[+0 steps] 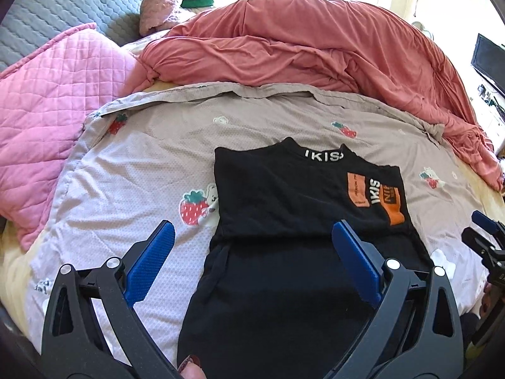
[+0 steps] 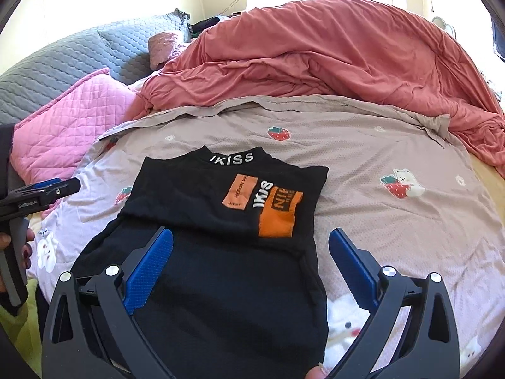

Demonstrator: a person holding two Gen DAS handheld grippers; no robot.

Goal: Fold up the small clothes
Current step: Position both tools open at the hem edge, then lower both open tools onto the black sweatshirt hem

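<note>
Left wrist view: your left tongs (image 1: 252, 237) gape wide and empty above the black shirt (image 1: 293, 195), lying at 12 o'clock on the bed's strawberry sheet (image 1: 151, 145). Right wrist view: your right tongs (image 2: 251, 243) gape empty too; the shirt (image 2: 202, 199) lies at 11 o'clock.

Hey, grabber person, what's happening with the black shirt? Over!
Both grippers, left and right, open, empty. Black shirt lying partly folded on strawberry blanket. Nothing blocking.
</note>
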